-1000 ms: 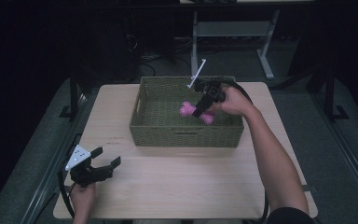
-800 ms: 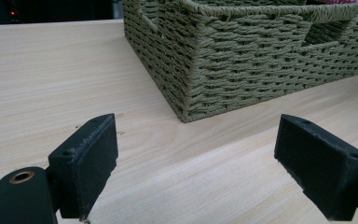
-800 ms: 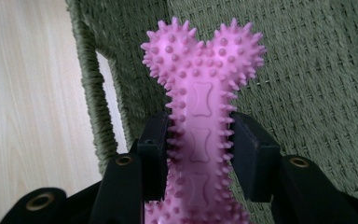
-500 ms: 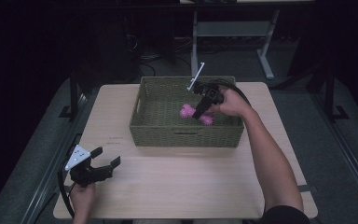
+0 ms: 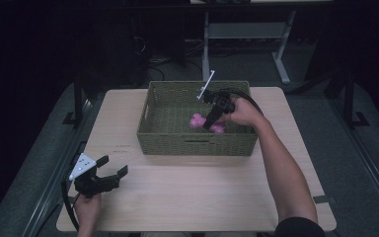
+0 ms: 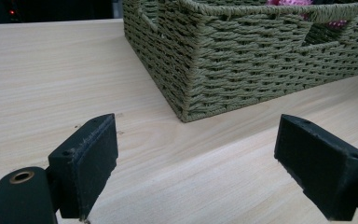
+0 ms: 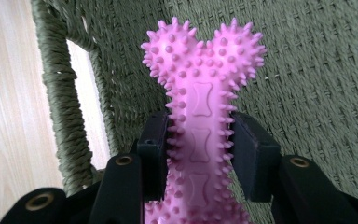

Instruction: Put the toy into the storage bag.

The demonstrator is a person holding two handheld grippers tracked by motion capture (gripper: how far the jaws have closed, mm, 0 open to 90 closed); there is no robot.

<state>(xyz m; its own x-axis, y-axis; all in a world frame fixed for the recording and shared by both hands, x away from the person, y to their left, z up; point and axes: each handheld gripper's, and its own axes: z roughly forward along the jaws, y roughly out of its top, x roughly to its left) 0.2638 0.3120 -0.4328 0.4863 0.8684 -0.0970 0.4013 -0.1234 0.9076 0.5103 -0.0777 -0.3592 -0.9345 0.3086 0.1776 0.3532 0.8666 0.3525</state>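
A pink spiky bone-shaped toy [image 5: 196, 121] [image 7: 200, 93] is held over the inside of an olive woven basket [image 5: 148, 133] at the table's far middle. My right gripper [image 5: 209, 123] [image 7: 199, 154] is shut on the toy's shaft, its jaws pressing both sides. Near the front left corner of the table my left gripper [image 5: 113, 170] [image 6: 196, 163] rests low with its jaws wide open and nothing between them. From the left gripper view, the basket's near corner [image 6: 186, 93] stands a short way ahead.
The light wooden table [image 5: 202, 192] has bare surface in front of the basket and to both sides. A cable [image 5: 249, 98] trails from the right gripper over the basket's rim. A metal stand [image 5: 276, 54] stands on the floor beyond the table.
My right gripper has lowered the pink toy slightly deeper into the basket. The left gripper has stayed in place.
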